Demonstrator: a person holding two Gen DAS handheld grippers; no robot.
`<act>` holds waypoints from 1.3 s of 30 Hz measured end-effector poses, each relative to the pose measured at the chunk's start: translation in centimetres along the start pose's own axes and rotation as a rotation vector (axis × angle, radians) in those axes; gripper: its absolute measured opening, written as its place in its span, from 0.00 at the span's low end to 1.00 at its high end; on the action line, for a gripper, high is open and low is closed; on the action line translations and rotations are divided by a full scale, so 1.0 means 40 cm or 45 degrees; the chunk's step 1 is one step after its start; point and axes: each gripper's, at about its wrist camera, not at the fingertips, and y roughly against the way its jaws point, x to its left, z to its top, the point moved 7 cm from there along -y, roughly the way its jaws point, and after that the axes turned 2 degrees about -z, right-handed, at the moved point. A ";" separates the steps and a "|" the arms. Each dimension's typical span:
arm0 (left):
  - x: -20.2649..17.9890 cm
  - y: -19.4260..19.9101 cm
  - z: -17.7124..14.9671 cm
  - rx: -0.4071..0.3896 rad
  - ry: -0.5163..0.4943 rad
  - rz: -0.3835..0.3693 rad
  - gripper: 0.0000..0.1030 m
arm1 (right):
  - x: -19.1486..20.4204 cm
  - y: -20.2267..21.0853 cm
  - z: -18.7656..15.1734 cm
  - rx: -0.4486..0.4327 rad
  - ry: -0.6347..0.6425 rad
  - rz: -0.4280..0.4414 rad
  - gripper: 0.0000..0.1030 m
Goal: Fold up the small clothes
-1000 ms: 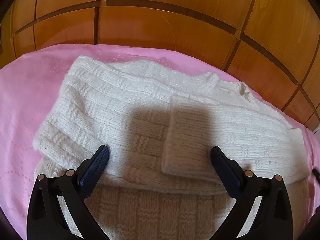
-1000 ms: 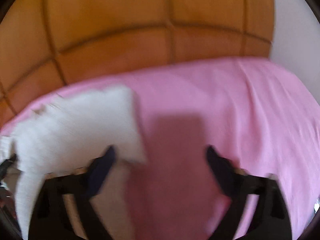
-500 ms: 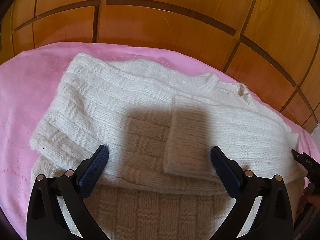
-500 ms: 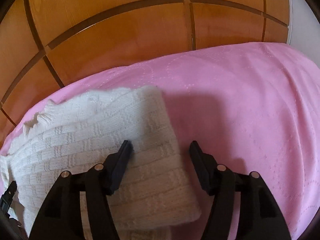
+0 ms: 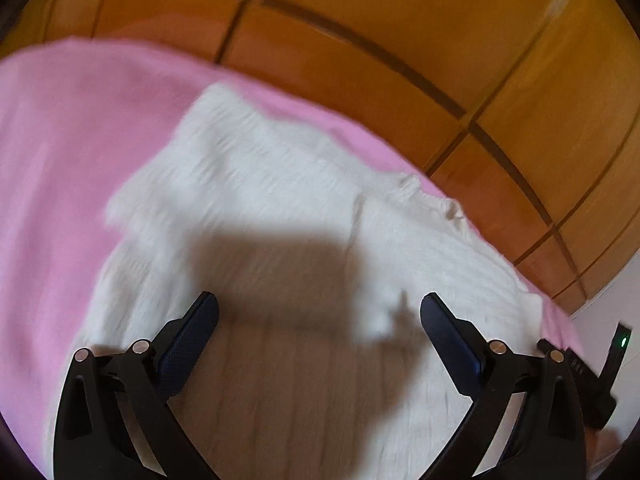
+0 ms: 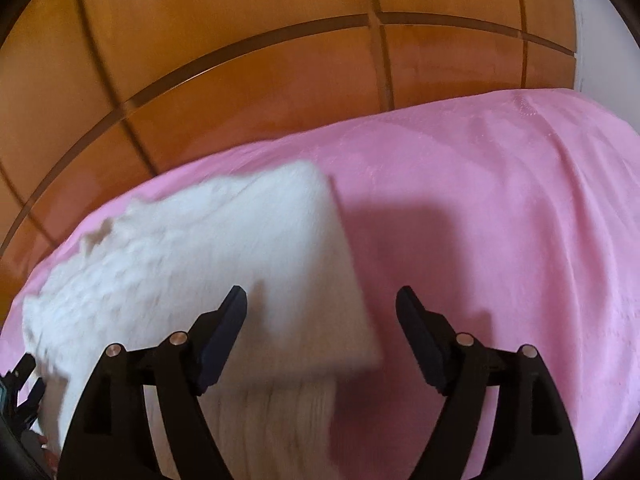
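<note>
A white knitted sweater [image 5: 280, 208] lies on the pink bedspread [image 5: 52, 168], both sleeves folded in over the body. My left gripper [image 5: 319, 312] is open and empty, hovering above the sweater's lower middle. My right gripper [image 6: 321, 306] is open and empty above the sweater's right folded edge [image 6: 256, 248], where it meets the bedspread [image 6: 500, 220]. The right gripper's body [image 5: 592, 376] shows at the lower right of the left wrist view. Both views are motion-blurred.
A wooden panelled headboard [image 5: 360, 12] rises behind the bed, also in the right wrist view [image 6: 260, 52]. A white wall [image 6: 596, 28] stands at the far right. Bare pink bedspread extends right of the sweater.
My left gripper has swung so the sweater sits further right and blurred in its view. My right gripper's jaws have opened wider and it has shifted slightly right over the sweater's edge.
</note>
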 end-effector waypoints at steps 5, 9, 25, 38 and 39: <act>-0.002 0.058 -0.050 0.025 -0.041 0.006 0.97 | 0.019 0.092 -0.074 0.023 0.031 0.088 0.75; -0.025 0.090 -0.096 0.088 -0.177 0.024 0.97 | 0.018 0.156 -0.126 0.036 0.003 0.202 0.75; 0.178 0.340 -0.160 0.096 -0.132 -0.065 0.86 | -0.123 0.326 -0.352 0.207 -0.269 0.696 0.43; 0.155 0.428 -0.299 0.153 -0.297 -0.256 0.84 | -0.118 0.387 -0.455 0.190 -0.347 0.808 0.44; 0.154 0.430 -0.303 0.160 -0.289 -0.271 0.84 | -0.114 0.385 -0.457 0.192 -0.355 0.816 0.44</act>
